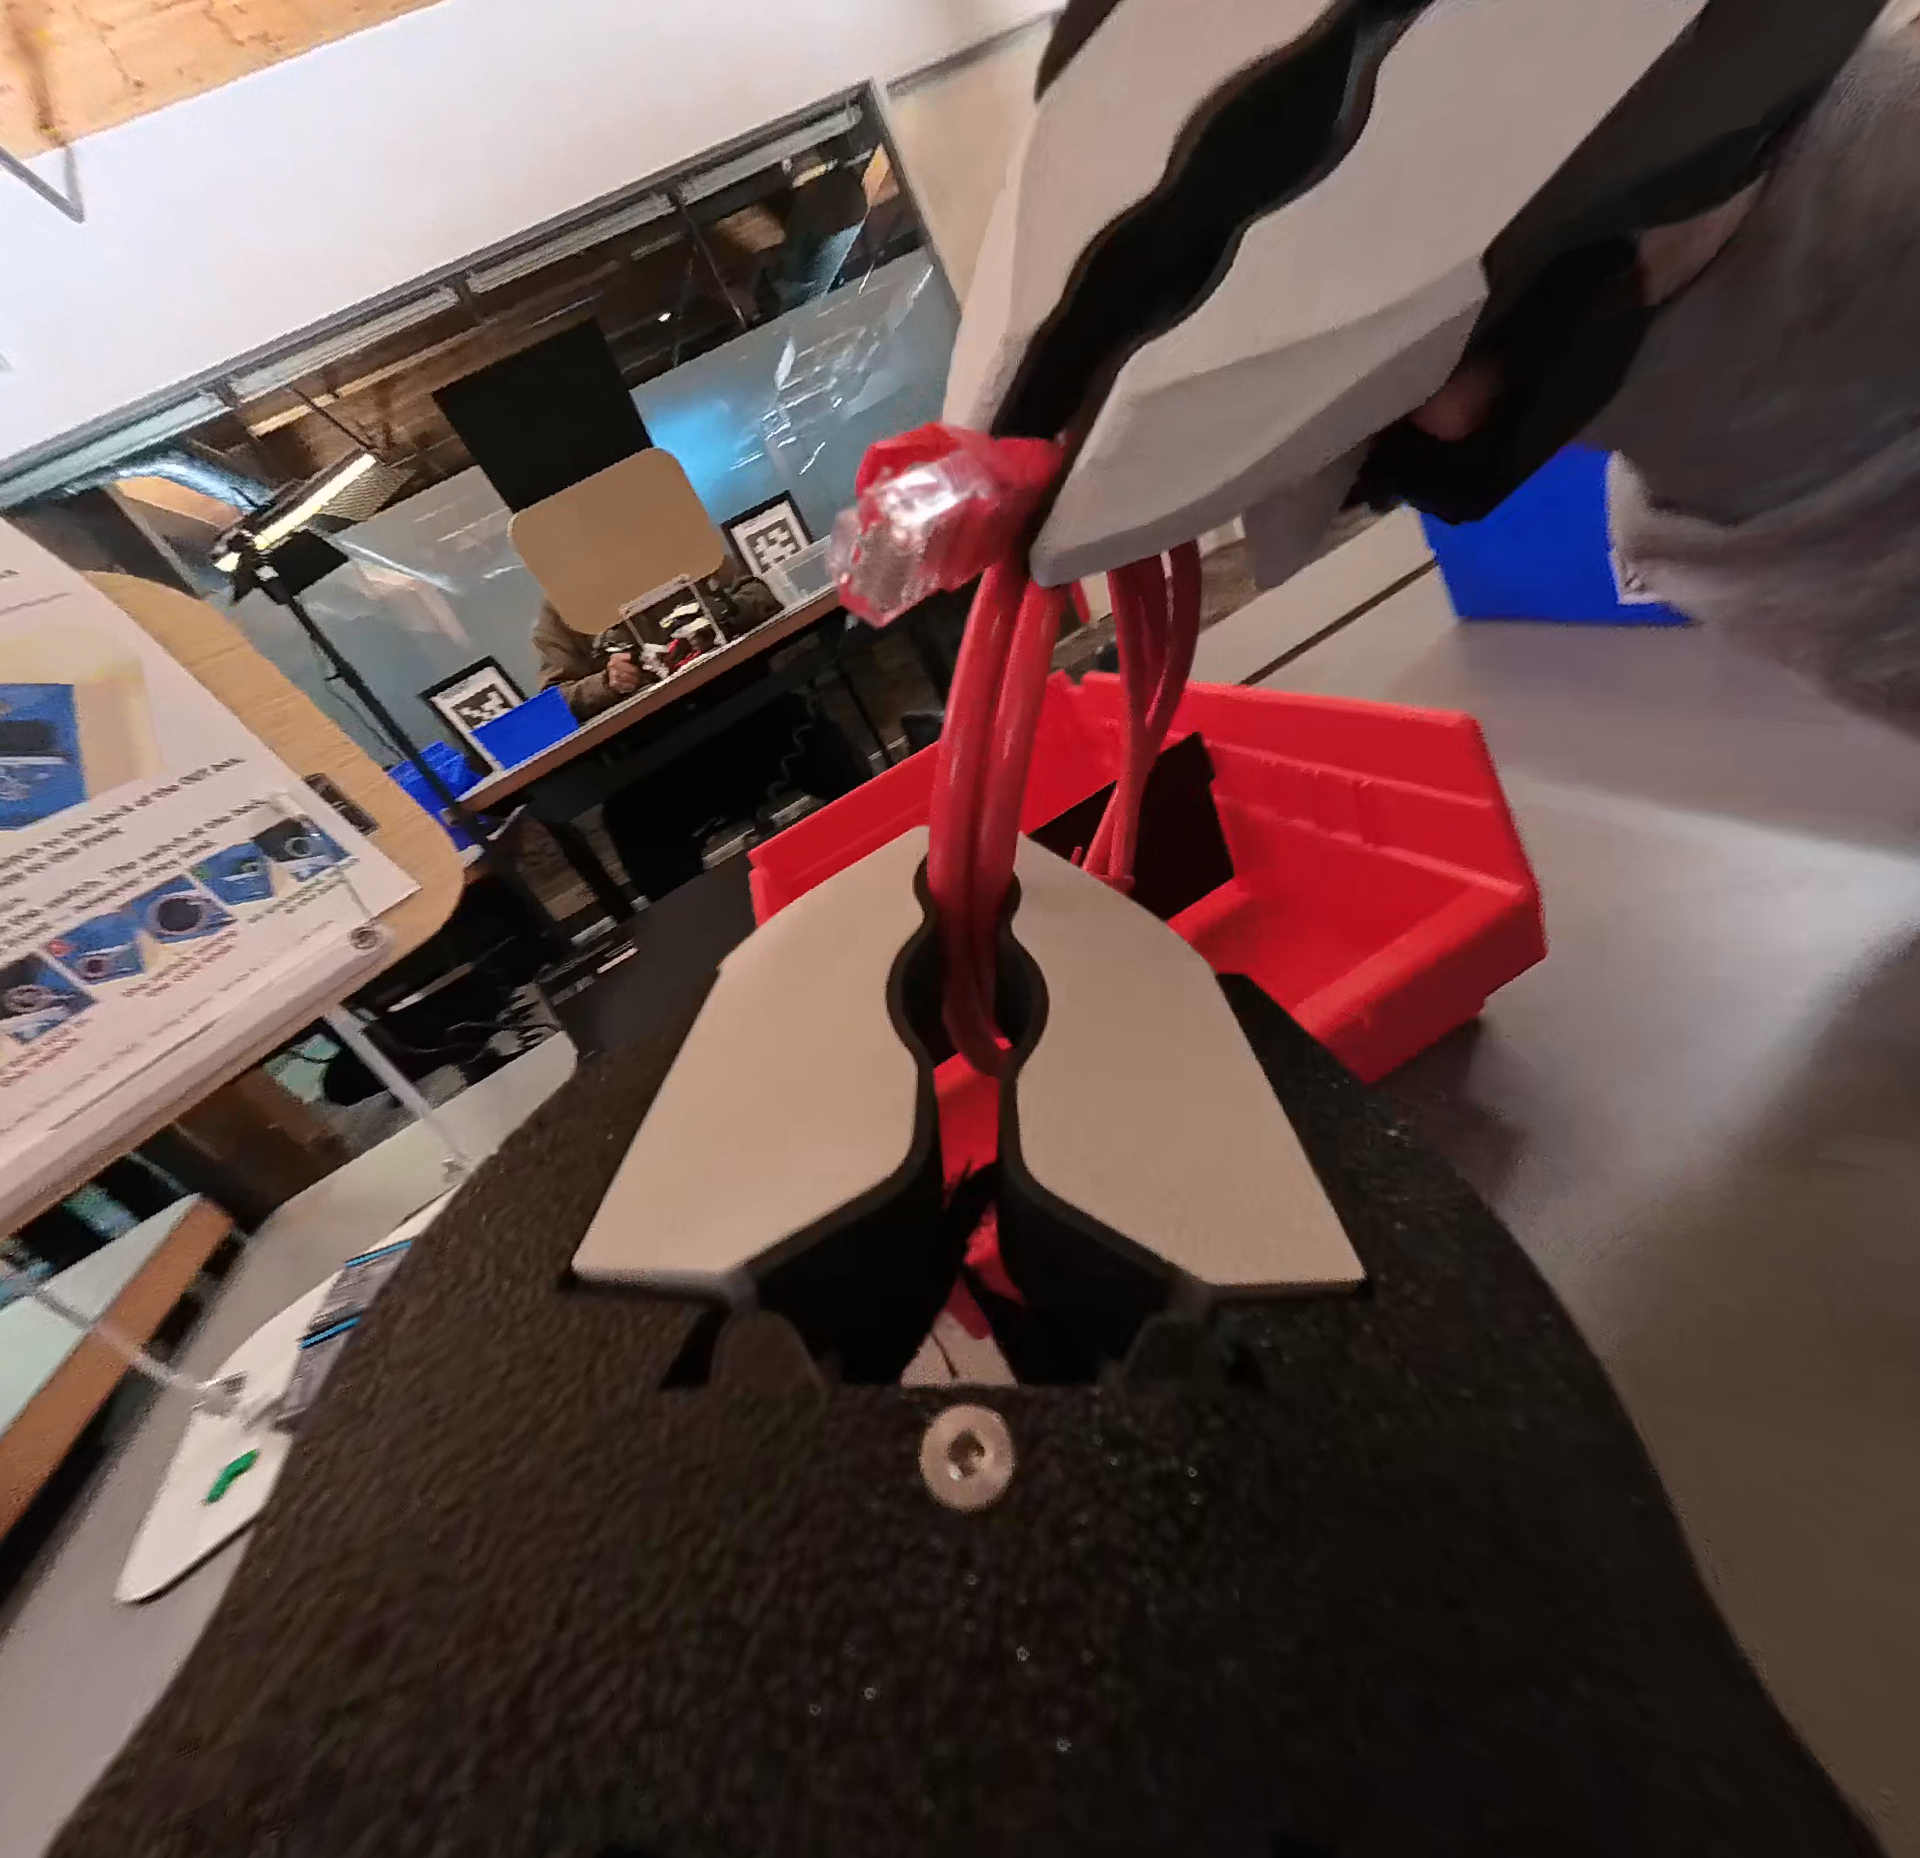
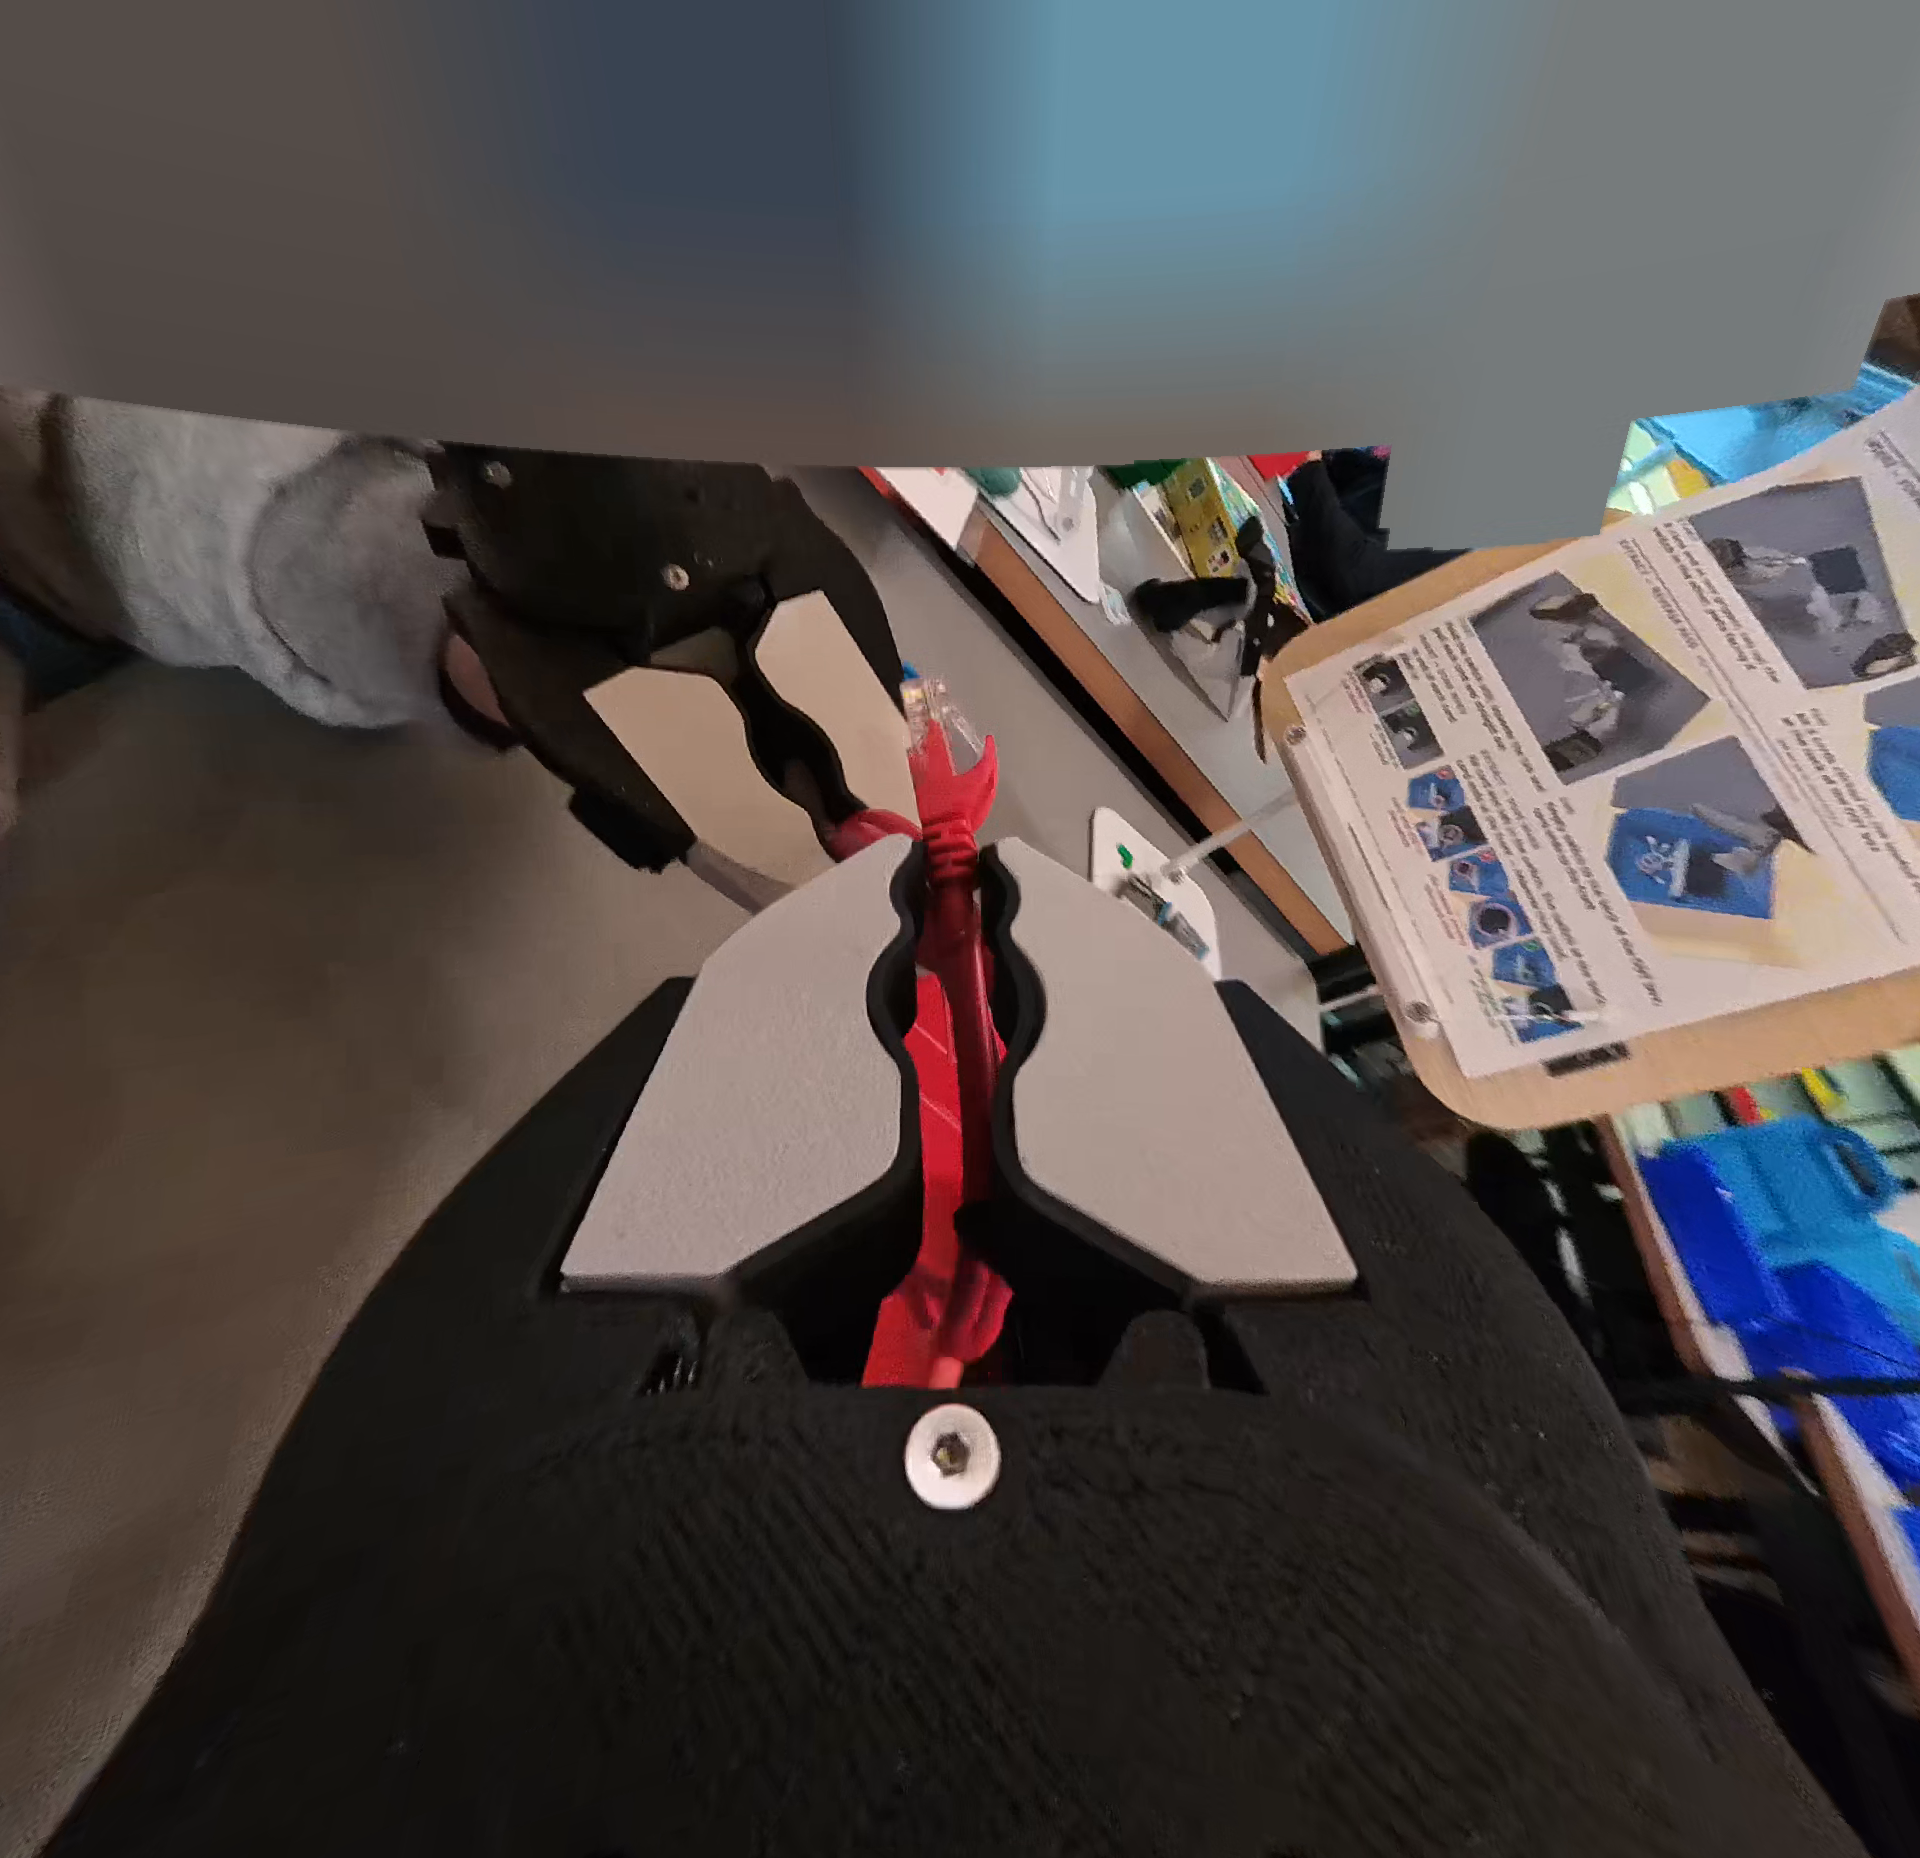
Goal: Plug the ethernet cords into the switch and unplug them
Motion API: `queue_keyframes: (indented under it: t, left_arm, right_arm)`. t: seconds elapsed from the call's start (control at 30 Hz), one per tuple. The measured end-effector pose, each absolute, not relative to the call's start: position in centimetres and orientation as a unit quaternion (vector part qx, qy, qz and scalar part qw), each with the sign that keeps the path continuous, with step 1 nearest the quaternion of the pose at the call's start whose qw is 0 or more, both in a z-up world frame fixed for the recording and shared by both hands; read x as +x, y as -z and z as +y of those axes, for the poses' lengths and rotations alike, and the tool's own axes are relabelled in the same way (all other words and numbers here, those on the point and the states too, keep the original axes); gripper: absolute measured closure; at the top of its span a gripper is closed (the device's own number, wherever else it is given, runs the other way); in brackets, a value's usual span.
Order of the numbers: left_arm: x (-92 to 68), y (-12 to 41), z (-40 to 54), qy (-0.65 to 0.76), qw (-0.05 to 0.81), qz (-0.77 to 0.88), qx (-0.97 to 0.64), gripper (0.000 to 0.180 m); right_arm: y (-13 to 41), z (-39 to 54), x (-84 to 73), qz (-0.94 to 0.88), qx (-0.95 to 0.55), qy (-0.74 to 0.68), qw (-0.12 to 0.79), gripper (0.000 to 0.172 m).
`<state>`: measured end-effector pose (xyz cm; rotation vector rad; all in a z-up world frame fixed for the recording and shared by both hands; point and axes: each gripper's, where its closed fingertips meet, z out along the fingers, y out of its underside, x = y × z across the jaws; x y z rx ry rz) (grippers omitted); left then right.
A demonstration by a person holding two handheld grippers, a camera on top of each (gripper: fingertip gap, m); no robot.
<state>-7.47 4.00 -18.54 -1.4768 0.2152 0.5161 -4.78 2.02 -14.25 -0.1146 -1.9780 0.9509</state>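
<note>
Left hand-held gripper [image 1: 971,878] pinches bundled red ethernet cords [image 1: 982,728] from below; right hand-held gripper [image 2: 951,863] clamps the red plug boot [image 2: 948,821], clear connector [image 2: 930,712] protruding.

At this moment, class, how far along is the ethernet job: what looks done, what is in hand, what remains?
Done: the red cord bundle is lifted above the red bin. In hand: the left gripper is closed on the bundle, and the right gripper grips the cord just behind its clear plug. Left: all plugging and unplugging; no switch is visible.
</note>
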Motion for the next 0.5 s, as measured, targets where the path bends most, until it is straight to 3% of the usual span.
queue_keyframes:
  t: [0.2, 0.5]
  left_arm:
    - [-7.4, 18.8, 4.1, -0.265, 0.685, 0.118, -0.668, 0.176]
    - [-5.9, 18.2, 3.8, -0.214, 0.72, 0.138, -0.646, 0.176]
  right_arm:
    - [14.7, 2.2, -4.9, -0.811, -0.044, -0.336, 0.477, 0.163]
    - [14.3, 2.3, -4.6, -0.807, -0.055, -0.394, 0.436, 0.164]
